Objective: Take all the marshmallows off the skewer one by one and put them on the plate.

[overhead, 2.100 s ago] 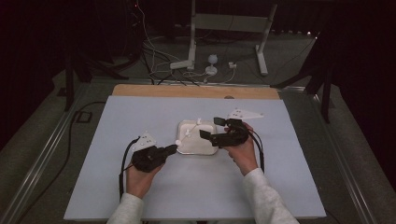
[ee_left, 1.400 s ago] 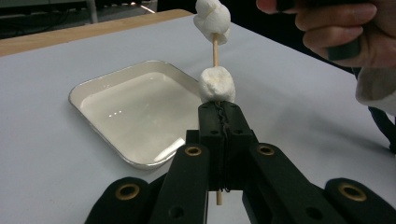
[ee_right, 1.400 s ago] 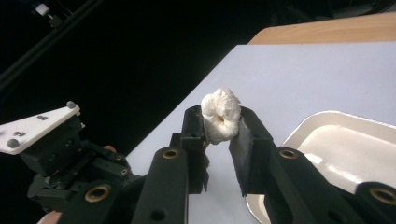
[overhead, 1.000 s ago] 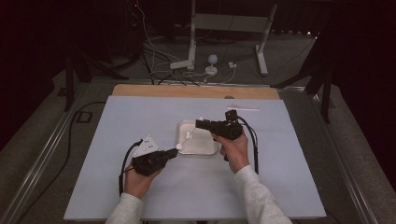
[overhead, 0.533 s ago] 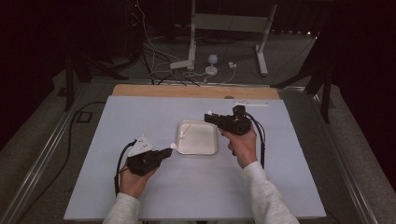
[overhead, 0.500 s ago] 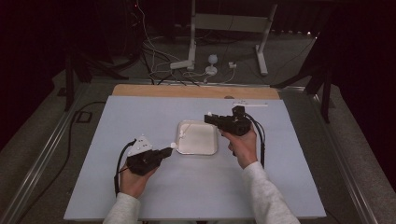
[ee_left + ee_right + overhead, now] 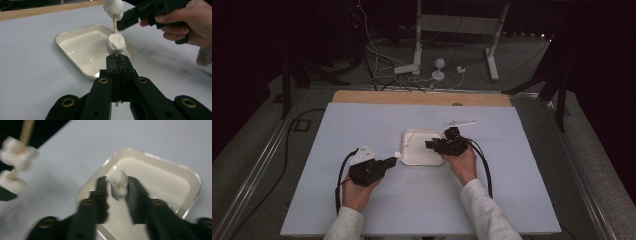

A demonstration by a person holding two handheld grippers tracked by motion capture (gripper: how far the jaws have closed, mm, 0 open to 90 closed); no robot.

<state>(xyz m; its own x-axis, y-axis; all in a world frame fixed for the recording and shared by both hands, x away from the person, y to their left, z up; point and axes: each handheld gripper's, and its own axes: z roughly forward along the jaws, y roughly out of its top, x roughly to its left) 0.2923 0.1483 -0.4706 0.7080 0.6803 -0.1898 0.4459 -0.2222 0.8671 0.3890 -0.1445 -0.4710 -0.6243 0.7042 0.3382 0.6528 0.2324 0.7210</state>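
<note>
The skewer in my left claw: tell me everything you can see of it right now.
The skewer is a thin, pale wooden stick, clamped near its lower end in the shut left claw, with a short tip poking out below the jaws. It stands roughly upright in the left gripper view. Two white marshmallows are threaded on it: the lower marshmallow sits right above the jaws, the upper marshmallow is higher, with bare stick between them. It is held above the near edge of the white tray.

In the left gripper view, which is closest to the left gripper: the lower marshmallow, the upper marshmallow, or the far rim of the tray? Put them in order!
1. Lower marshmallow, on the skewer just above the left gripper.
2. Upper marshmallow, higher up the skewer.
3. Tray's far rim, behind and left.
</note>
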